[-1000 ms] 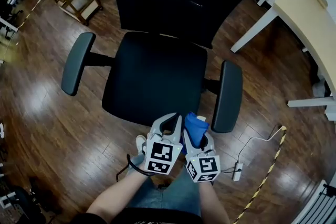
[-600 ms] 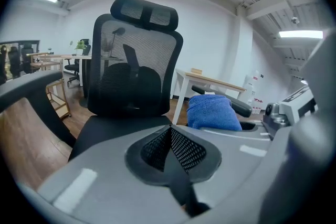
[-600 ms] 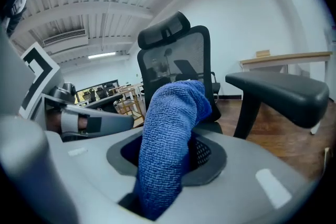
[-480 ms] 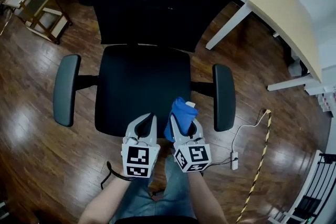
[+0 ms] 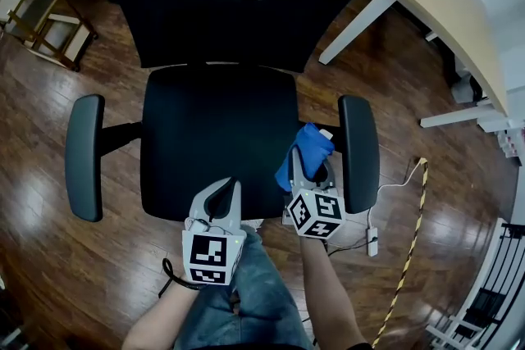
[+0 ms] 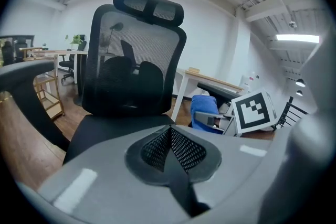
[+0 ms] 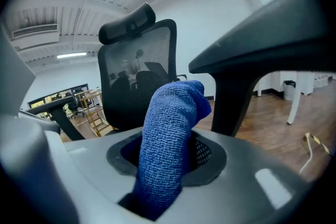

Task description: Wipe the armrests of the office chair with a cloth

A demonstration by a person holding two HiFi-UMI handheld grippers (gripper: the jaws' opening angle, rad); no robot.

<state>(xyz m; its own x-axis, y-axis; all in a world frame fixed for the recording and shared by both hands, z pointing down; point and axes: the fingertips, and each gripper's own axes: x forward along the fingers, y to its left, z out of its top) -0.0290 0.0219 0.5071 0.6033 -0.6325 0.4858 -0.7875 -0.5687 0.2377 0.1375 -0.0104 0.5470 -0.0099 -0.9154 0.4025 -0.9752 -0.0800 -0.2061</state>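
The office chair's left armrest (image 5: 84, 156) stands bare, well apart from both tools. Over the front edge of the seat (image 5: 217, 127), the left hand-held gripper (image 5: 229, 185) has its jaws pressed together with nothing between them. To its right, the right hand-held gripper (image 5: 311, 163) pinches a blue cloth (image 5: 307, 142), which bunches up above its jaws, just beside the inner edge of the right armrest (image 5: 359, 152). A pale table (image 5: 447, 4) stands farther right.
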